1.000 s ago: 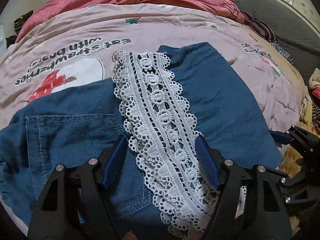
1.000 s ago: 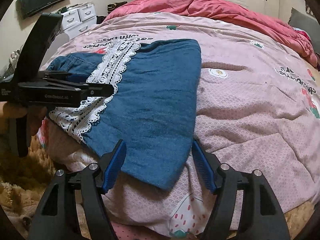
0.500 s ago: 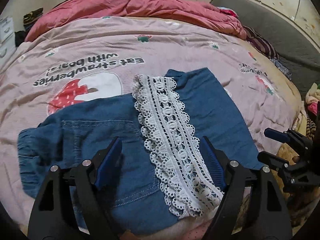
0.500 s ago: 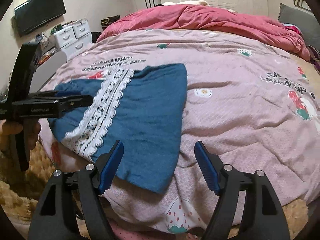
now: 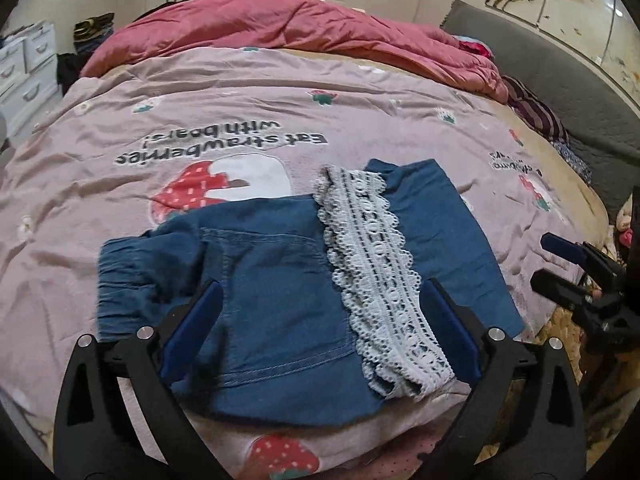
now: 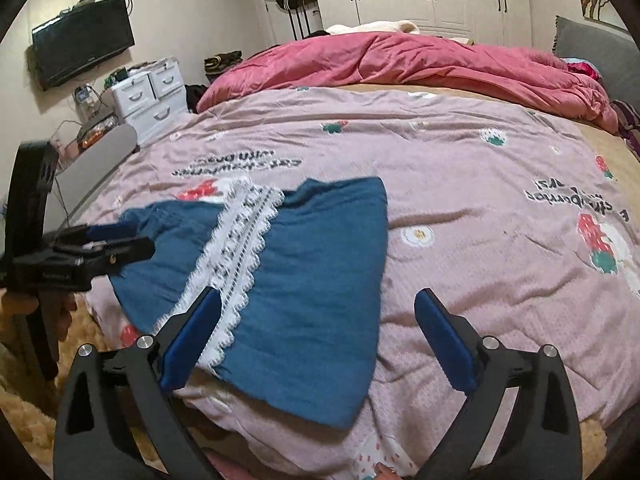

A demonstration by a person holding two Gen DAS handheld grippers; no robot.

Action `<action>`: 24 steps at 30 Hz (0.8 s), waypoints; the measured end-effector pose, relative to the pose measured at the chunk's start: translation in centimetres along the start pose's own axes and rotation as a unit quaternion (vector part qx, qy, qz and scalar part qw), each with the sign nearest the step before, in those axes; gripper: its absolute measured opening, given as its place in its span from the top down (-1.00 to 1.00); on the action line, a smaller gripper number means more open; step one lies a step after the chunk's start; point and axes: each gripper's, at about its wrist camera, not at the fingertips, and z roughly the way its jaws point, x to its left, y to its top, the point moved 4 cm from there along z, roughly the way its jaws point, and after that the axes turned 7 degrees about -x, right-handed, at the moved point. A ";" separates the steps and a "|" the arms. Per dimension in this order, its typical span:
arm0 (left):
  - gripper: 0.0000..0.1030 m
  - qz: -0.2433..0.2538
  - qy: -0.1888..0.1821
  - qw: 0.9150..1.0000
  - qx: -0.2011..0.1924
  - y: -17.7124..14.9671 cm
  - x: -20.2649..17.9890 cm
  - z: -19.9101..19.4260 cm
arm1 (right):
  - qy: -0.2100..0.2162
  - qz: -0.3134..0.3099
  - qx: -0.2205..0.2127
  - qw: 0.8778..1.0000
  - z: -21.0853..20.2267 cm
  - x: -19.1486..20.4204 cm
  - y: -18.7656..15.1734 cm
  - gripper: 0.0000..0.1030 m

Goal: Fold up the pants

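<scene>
The blue denim pants (image 5: 280,280) lie folded near the front edge of the bed, with a white lace trim (image 5: 376,264) running across them. They also show in the right wrist view (image 6: 312,280), lace (image 6: 236,248) on the left part. My left gripper (image 5: 320,332) is open and empty, held above the pants' near edge. My right gripper (image 6: 316,336) is open and empty, held back over the pants' near right corner. The left gripper (image 6: 116,244) shows from the side in the right wrist view; the right gripper (image 5: 560,264) shows at the left wrist view's right edge.
The pants lie on a pink strawberry-print blanket (image 5: 280,112). A red quilt (image 5: 300,28) is heaped at the far side of the bed. White drawers (image 6: 148,96) and a wall TV (image 6: 84,56) stand to the left. A tan fluffy rug (image 6: 24,420) lies below the bed's edge.
Both grippers have pulled back and up from the pants, which now look smaller and farther away. Both stayed open; the pants have not moved.
</scene>
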 end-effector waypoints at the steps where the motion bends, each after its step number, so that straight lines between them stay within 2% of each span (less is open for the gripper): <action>1: -0.81 -0.003 0.004 1.000 -0.002 -0.1 0.4 -0.2 | 0.000 -0.001 0.000 1.000 0.1 0.2 0.3 -0.90; 10: -0.81 -0.035 0.036 0.999 -0.004 -1.4 4.2 -2.1 | 0.018 -0.036 -0.001 0.999 1.8 2.7 3.0 -0.91; 20: -0.82 -0.095 0.075 0.993 -0.002 -3.7 9.7 -4.1 | 0.068 -0.106 0.018 0.992 5.6 9.0 5.4 -0.91; 24: -0.82 -0.127 0.074 0.989 0.000 -4.7 11.4 -4.4 | 0.095 -0.140 0.038 0.985 7.5 11.9 6.0 -0.91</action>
